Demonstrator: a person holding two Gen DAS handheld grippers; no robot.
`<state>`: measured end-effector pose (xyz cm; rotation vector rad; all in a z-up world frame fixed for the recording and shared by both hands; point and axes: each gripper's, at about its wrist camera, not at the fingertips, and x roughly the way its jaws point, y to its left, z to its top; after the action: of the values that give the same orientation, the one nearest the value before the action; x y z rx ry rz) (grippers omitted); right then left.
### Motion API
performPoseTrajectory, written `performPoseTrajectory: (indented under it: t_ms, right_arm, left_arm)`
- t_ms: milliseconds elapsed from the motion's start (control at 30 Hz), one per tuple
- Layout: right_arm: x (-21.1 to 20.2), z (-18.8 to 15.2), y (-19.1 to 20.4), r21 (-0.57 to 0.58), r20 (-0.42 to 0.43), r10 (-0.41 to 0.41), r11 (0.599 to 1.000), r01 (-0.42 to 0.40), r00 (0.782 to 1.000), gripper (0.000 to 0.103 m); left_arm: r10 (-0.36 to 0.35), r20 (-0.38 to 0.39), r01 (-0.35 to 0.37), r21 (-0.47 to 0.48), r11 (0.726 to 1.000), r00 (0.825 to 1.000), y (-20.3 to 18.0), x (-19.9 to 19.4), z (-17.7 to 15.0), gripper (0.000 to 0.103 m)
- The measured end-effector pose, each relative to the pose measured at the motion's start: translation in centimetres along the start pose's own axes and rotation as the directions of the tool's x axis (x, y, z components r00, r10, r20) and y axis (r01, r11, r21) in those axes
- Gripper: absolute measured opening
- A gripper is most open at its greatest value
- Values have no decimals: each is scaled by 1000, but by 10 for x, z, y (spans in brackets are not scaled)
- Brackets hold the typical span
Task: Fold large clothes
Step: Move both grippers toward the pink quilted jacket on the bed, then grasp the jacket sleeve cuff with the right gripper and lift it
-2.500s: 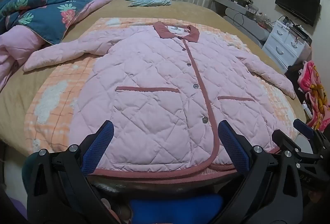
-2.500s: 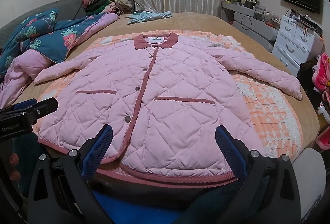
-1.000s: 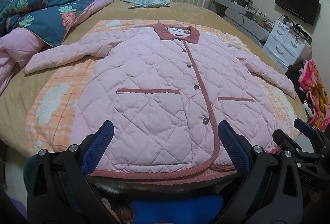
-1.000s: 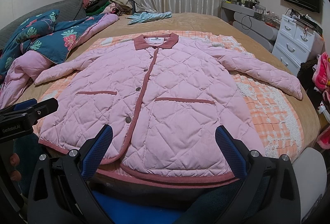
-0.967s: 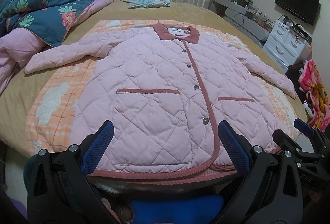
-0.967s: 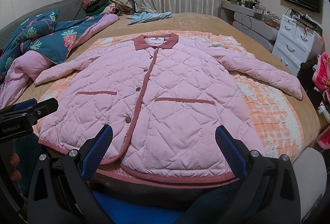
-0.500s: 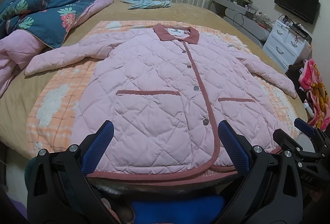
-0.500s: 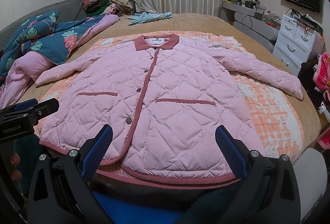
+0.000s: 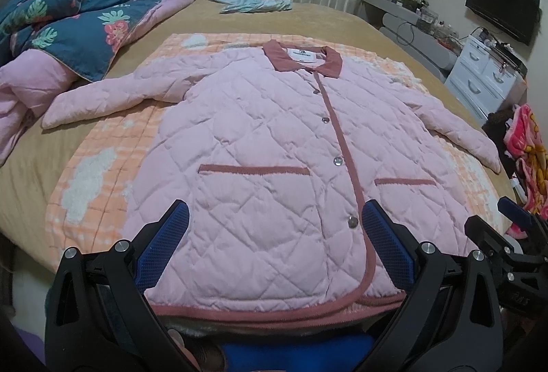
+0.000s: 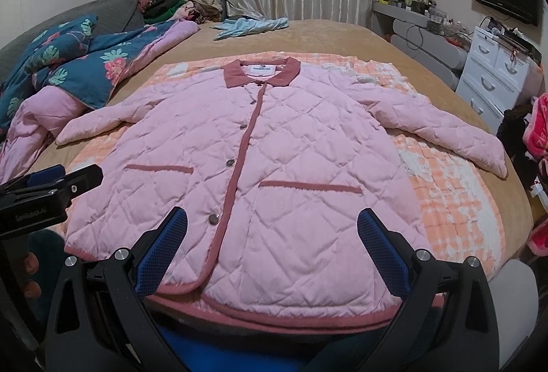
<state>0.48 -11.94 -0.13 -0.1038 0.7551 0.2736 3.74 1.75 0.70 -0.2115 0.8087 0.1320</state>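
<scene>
Pink quilted jacket [image 9: 274,146] with rose trim lies flat, buttoned, sleeves spread, mid-frame on orange checked blanket [image 9: 102,166] over tan bed [image 9: 342,22]. Left gripper [image 9: 274,245] and right gripper [image 10: 270,245] at its hem, fingers spread, holding nothing.

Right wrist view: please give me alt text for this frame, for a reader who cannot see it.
A pink quilted jacket lies flat and buttoned on an orange checked blanket on a bed, collar away from the camera and both sleeves spread out. The open right gripper hovers over its hem, holding nothing. The left gripper shows at the left edge.
</scene>
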Motion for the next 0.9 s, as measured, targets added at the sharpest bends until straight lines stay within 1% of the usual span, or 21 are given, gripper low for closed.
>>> performPoseTrajectory:
  t_ms: [233,367,533,900]
  right_arm:
    - [15,25,-5,-3,-7,-9,1000,9,1000,99]
    - [26,38,-7,2,-12,-2,1000,2,1000,99]
    - [41,55,-8,9,-14,3,1000,-3,1000,99]
    - [77,92,-23,39,-18,-3,999,3,1000,99]
  left_arm:
    - [19,-4,-19,-4,1000,1000,-1,16,18,95]
    - [37,-17,-38,-6,999,999,-2,29,30,95]
    - [44,-27,-44,-11,999,999,-3,44,44,95]
    - [35,-49,-36,-28,999,998,-14,81,78,95]
